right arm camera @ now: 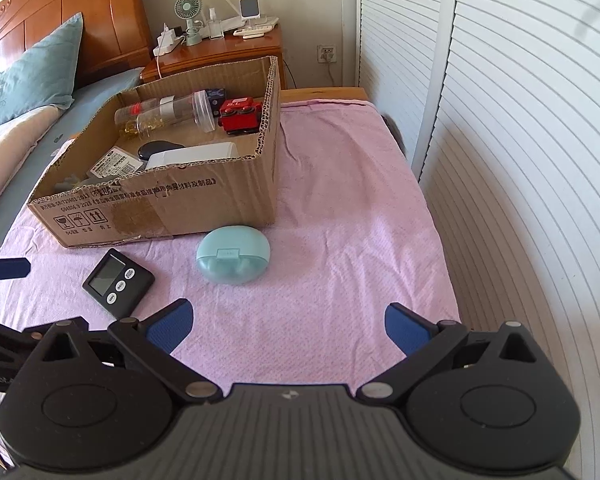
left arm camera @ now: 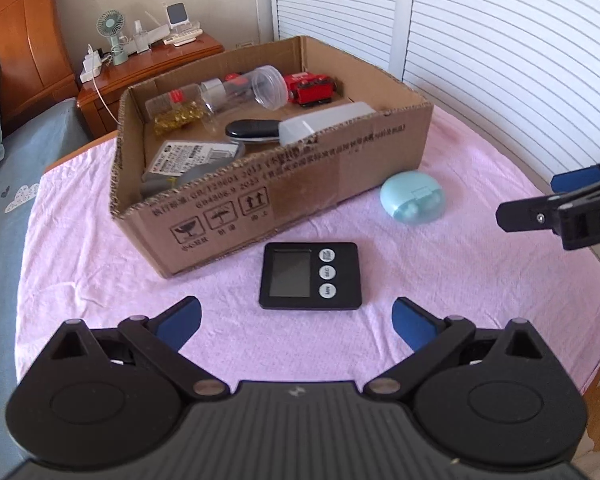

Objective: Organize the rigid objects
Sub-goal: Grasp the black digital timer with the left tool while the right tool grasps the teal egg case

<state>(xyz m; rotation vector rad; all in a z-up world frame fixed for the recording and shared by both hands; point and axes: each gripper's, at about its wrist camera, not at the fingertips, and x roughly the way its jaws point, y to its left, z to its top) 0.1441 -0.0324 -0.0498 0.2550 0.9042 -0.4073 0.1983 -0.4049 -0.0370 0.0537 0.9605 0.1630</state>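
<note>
A surface covered by a pink textured cloth [right arm camera: 340,208] carries an open brown cardboard box [left arm camera: 300,200] with printed black text and handling symbols on its near wall. Inside the box lie a clear plastic jar [left arm camera: 256,88] on its side, a red toy vehicle [left arm camera: 310,88], a black oval case [left arm camera: 252,130], a white rectangular box [left arm camera: 324,122] leaning at the near wall, a clear bottle of yellow capsules [left arm camera: 176,114], and a flat printed packet [left arm camera: 192,158]. Outside the box, on the cloth, a black rectangular digital timer [left arm camera: 310,276] with a grey screen and three round buttons lies flat just in front of the near wall, and a pale blue rounded plastic case [left arm camera: 412,198] sits just beside the box's near right corner, apart from the timer. The left claw [left arm camera: 296,320] hangs above the cloth with its blue-padded fingers spread wide, empty, the timer just ahead of it. The right claw [right arm camera: 286,324] is likewise spread apart and empty, with the pale blue case ahead of it. Behind the surface stand a wooden nightstand [right arm camera: 220,54] with a small green fan [right arm camera: 188,18], and a bed with a teal pillow [right arm camera: 32,76].
</note>
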